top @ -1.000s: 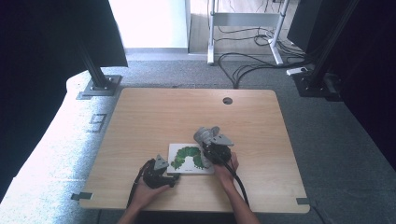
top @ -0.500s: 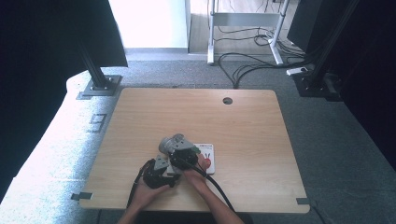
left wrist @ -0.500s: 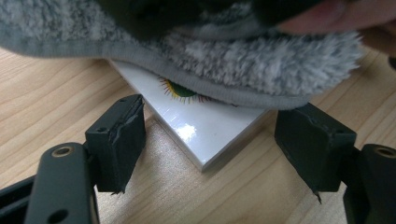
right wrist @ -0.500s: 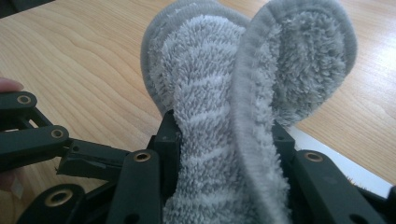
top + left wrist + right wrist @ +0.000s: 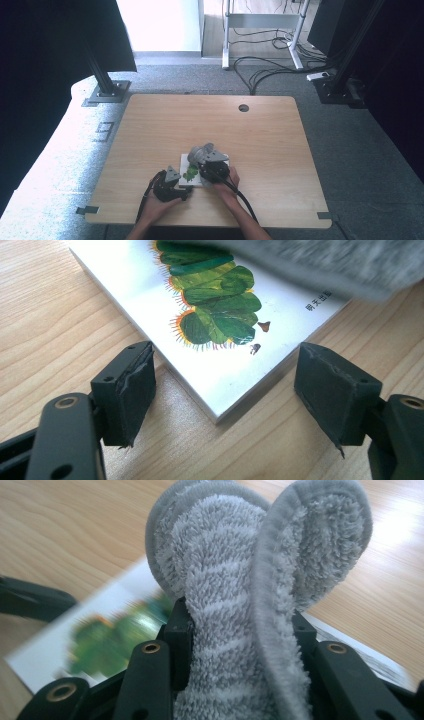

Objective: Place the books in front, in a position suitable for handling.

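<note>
A white picture book with a green caterpillar on its cover lies flat on the wooden table, near the front edge. My left gripper straddles the book's near corner. Its jaws stand wide, and the pad tips touch the two edges that meet there. My right gripper is shut on a folded grey terry cloth, which bulges up between its jaws. The cloth rests over the far part of the cover, and its edge overhangs the caterpillar.
A round cable hole sits near the table's far edge. Tape marks the front corners. A black stand foot and loose floor cables lie beyond the table. Black cables trail from both grippers toward the person.
The right gripper swept the cloth left across the book, then came back partway to the right. The left gripper and the book stayed where they were.
</note>
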